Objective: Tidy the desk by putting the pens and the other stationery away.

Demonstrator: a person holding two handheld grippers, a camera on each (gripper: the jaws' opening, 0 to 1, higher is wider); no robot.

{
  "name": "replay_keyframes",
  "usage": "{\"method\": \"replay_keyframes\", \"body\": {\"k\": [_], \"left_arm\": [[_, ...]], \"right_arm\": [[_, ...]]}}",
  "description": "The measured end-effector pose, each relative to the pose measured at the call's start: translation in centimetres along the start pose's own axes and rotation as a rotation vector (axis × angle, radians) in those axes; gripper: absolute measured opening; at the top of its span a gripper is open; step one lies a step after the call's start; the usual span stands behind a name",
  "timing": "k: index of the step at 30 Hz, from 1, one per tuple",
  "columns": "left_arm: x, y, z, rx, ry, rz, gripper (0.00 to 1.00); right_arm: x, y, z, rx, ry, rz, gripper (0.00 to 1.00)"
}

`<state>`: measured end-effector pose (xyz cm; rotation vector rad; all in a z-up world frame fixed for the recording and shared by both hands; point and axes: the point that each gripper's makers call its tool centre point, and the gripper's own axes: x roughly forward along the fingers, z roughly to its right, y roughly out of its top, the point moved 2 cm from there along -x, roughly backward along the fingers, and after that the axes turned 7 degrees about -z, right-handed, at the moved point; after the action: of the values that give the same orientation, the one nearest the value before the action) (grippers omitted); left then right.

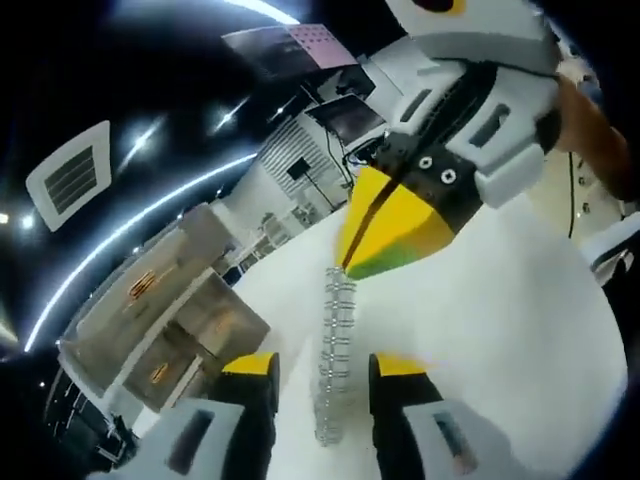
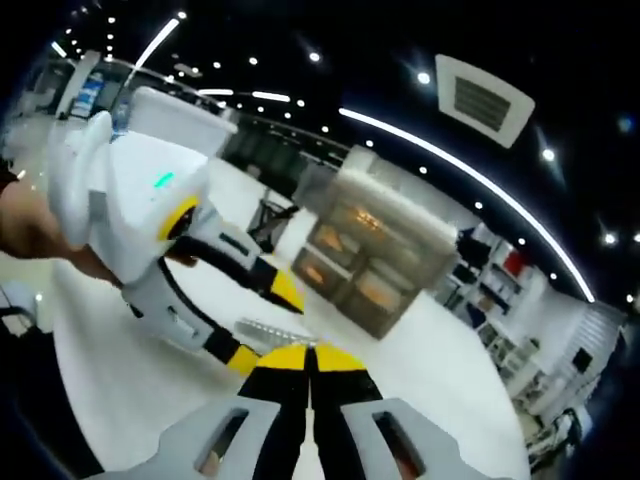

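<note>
Step in hand, as judged: lifting the spiral-bound notebook (image 1: 337,350) off the white desk (image 1: 520,330) to stow it.

Right gripper (image 1: 352,255) reached in from above, jaws clenched at the top of the wire spiral. Left gripper (image 1: 322,395) sat with jaws released, 1 on each side of the spiral's lower end.

The translucent drawer organizer (image 2: 375,255) stood near. Next move calls for the left jaws closing squarely, then carrying the notebook across.
</note>
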<state>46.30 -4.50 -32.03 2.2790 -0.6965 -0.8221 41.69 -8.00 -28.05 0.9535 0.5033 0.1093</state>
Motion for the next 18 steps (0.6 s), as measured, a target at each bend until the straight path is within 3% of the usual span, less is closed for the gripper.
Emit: {"method": "replay_keyframes", "body": {"k": [8,10,18], "left_arm": [[0.47,-0.50,0.56,0.048,0.000,-0.014,0.21],[0.48,-0.57,0.65,0.064,0.001,-0.018,0.13],[0.73,-0.81,0.78,0.147,0.045,-0.053,0.12]], "right_arm": [[-0.21,0.14,-0.27,0.010,0.014,0.008,0.00],[-0.26,0.09,-0.32,0.011,0.015,0.007,0.00],[-0.11,-0.57,-0.64,0.014,0.028,-0.001,0.00]]}}
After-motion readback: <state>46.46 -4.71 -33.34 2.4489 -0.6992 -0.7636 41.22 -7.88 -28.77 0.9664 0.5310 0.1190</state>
